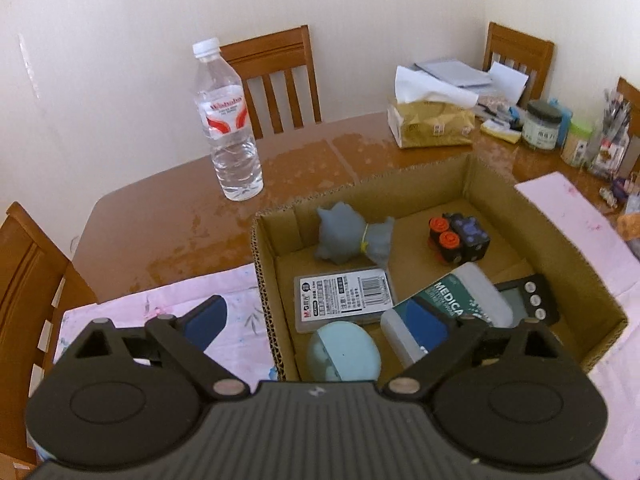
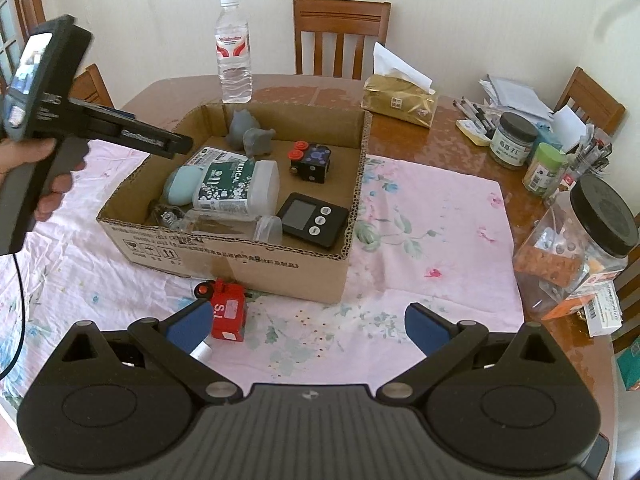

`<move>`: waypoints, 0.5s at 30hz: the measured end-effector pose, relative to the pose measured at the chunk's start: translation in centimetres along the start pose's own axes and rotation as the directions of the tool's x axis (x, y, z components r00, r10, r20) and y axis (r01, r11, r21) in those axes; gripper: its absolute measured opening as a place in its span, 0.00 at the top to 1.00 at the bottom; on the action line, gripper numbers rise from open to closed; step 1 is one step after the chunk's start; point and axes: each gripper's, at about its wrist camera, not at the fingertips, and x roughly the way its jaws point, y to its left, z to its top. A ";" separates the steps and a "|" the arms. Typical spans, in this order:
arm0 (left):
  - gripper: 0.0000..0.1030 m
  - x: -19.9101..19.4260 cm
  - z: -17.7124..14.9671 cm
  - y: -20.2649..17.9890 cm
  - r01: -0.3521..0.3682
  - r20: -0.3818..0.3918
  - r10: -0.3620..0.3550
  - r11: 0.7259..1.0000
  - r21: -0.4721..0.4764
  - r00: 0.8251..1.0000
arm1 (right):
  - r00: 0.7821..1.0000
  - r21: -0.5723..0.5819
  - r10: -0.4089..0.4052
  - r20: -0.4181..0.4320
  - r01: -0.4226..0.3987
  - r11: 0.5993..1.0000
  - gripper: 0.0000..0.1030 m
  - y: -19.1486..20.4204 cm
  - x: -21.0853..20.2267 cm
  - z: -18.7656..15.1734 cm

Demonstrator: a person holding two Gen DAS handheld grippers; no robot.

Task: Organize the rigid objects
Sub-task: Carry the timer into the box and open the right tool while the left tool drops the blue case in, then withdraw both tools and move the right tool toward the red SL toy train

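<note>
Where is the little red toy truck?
In the right wrist view, the little red toy truck sits on the pink flowered cloth, outside the cardboard box by its near wall, beside the right gripper's left finger.

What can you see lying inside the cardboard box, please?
Inside the cardboard box: a grey rubber toy, black toy car, timer, medical bottle, blue case, flat labelled case and clear container. Whatever lies beneath the bottle is hidden.

Wooden table bears a pink floral cloth, water bottle, tissue pack and jars
</note>
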 end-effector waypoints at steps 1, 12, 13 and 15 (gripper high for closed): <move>0.06 -0.4 0.0 0.0 0.000 0.005 0.000 1.000 -0.001 1.000 | 1.000 0.001 -0.001 0.001 0.001 1.000 0.00 0.0 0.0 0.0; 0.03 -5.8 -3.0 0.8 -0.013 0.043 0.015 0.999 -0.047 0.999 | 0.999 0.028 0.007 -0.031 -0.006 1.000 0.00 0.5 2.0 -0.3; 0.03 -6.2 -3.5 1.0 -0.011 0.040 0.013 0.999 -0.054 0.999 | 0.999 0.034 0.012 -0.038 -0.011 0.999 0.00 0.7 2.3 -0.3; 0.03 -6.8 -4.7 1.3 -0.008 0.032 0.010 0.998 -0.063 0.999 | 0.999 0.043 0.018 -0.050 -0.016 0.999 0.00 1.2 3.0 -0.4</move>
